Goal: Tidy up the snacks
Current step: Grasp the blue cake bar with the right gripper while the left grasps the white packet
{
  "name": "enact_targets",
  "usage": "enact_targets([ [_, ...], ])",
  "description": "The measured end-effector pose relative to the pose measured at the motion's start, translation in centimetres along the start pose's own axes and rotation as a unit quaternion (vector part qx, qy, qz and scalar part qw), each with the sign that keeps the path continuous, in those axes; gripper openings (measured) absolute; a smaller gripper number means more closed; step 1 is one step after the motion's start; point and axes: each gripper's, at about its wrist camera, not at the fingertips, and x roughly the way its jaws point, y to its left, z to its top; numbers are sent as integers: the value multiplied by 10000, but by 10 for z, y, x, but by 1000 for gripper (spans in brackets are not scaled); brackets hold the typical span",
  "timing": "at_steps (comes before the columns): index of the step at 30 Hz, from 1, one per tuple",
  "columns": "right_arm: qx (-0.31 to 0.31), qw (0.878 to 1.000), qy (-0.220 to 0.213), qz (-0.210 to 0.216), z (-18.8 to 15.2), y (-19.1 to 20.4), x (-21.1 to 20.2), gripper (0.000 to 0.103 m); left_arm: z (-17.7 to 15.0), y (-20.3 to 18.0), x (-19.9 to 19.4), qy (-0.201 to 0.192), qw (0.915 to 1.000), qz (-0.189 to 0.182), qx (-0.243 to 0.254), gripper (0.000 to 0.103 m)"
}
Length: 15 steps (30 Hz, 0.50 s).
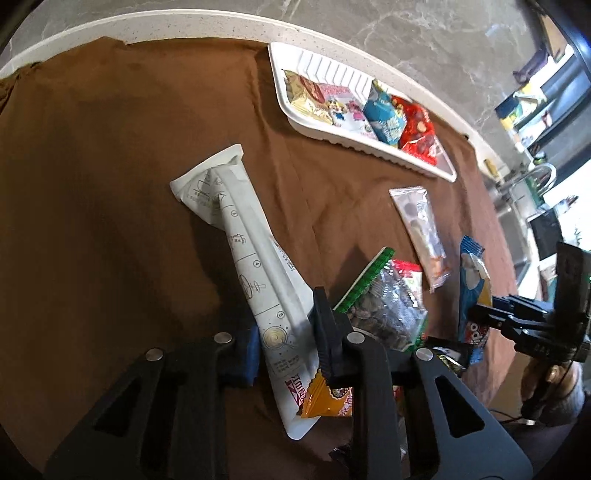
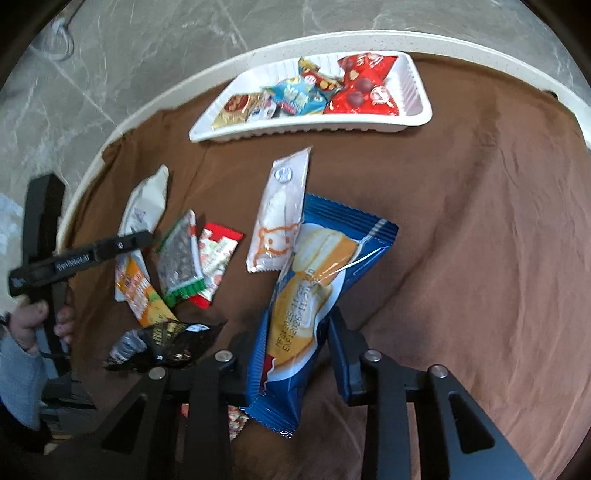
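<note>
My left gripper (image 1: 284,332) is shut on a long white noodle packet (image 1: 251,258) that points away over the brown cloth. My right gripper (image 2: 295,343) is shut on a blue cake packet (image 2: 314,284); it also shows in the left wrist view (image 1: 472,291). A white tray (image 1: 314,66) at the back holds several snack packets; it also shows in the right wrist view (image 2: 413,118). Loose on the cloth lie a green-edged seed bag (image 1: 384,306), a red-and-white packet (image 2: 218,258), a pale bear-print packet (image 2: 280,218), an orange packet (image 2: 144,295) and a black packet (image 2: 162,343).
The table has a white speckled rim (image 1: 147,26) with grey marble floor beyond. A brown cloth (image 2: 480,240) covers the top. A sink and shelves stand off to the right in the left wrist view (image 1: 535,177).
</note>
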Motion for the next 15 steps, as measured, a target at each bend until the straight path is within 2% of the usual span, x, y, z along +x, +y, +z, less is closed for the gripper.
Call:
enact_targets([
  [9,474,9974,-187,511,15,-16,-20,34,13,11,-29,-295,9993,-191,-131,22],
  [15,504,9955,-333,734,36,-16,-26,34,34,5,-42,-438,9985,-335,-21,22],
])
